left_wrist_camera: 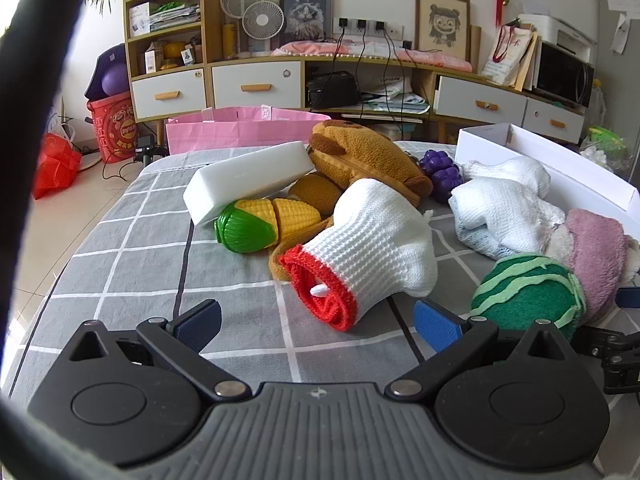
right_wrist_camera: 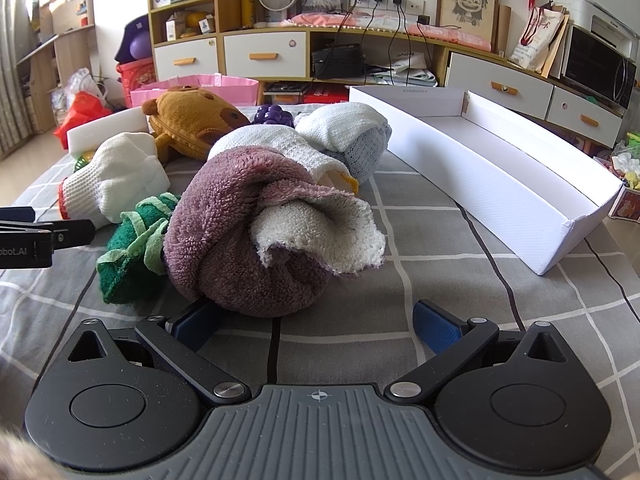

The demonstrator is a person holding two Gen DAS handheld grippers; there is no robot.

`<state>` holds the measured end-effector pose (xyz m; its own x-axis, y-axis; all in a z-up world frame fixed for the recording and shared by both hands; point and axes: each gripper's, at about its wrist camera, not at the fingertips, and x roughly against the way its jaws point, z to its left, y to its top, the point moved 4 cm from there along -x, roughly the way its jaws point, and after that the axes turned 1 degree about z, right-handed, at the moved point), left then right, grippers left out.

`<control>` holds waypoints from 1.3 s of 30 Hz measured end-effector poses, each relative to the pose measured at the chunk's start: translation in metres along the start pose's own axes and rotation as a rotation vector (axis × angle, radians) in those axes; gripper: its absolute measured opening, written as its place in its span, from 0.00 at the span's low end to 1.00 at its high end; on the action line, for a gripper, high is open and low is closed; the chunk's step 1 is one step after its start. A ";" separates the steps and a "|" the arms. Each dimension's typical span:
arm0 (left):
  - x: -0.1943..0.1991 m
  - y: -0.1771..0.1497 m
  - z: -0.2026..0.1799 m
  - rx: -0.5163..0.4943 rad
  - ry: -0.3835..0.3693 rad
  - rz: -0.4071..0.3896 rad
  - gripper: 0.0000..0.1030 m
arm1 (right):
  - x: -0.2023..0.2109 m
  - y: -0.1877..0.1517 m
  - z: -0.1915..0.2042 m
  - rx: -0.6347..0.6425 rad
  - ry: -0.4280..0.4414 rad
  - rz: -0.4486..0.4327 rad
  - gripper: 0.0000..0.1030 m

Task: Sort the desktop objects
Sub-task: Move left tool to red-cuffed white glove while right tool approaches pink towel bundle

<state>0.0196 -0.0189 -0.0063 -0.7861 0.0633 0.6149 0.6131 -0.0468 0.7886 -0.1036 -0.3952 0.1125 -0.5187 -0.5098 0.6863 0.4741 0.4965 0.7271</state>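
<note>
We find the left claw (left_wrist_camera: 316, 322) released, its pads apart just short of the red-cuffed white glove (left_wrist_camera: 372, 248) at twelve o'clock on the checked worktop (left_wrist_camera: 140, 264). The right claw (right_wrist_camera: 316, 320) is likewise released; its left pad (right_wrist_camera: 196, 322) seems to touch the purple towel roll (right_wrist_camera: 256, 236). The white box (right_wrist_camera: 500, 168) lies at two o'clock.

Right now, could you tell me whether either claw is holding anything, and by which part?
Nothing is held. The left claw is open before the red-cuffed glove; the right claw is open before the purple towel.
</note>
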 end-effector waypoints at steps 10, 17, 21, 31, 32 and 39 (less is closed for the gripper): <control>0.005 0.004 -0.015 -0.038 -0.008 -0.018 0.99 | 0.003 0.003 0.002 0.014 0.014 0.000 0.99; 0.003 0.005 -0.013 -0.026 -0.013 -0.007 0.99 | 0.012 0.005 0.000 -0.007 0.036 -0.007 0.99; 0.001 0.007 -0.007 0.052 -0.086 0.029 0.99 | 0.016 0.005 -0.002 -0.009 0.033 -0.004 0.99; 0.001 0.009 -0.006 0.047 -0.054 0.030 0.99 | 0.015 0.005 0.000 -0.007 0.045 -0.003 0.99; 0.001 0.010 -0.006 0.037 -0.044 0.036 0.99 | 0.015 0.005 0.000 -0.011 0.045 -0.003 0.99; -0.005 0.021 0.000 0.001 -0.010 0.078 0.99 | 0.017 0.005 -0.003 -0.031 0.054 0.002 0.99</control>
<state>0.0357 -0.0206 0.0071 -0.7351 0.0699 0.6744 0.6725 -0.0507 0.7383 -0.1082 -0.4032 0.1283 -0.4794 -0.5464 0.6867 0.4969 0.4760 0.7256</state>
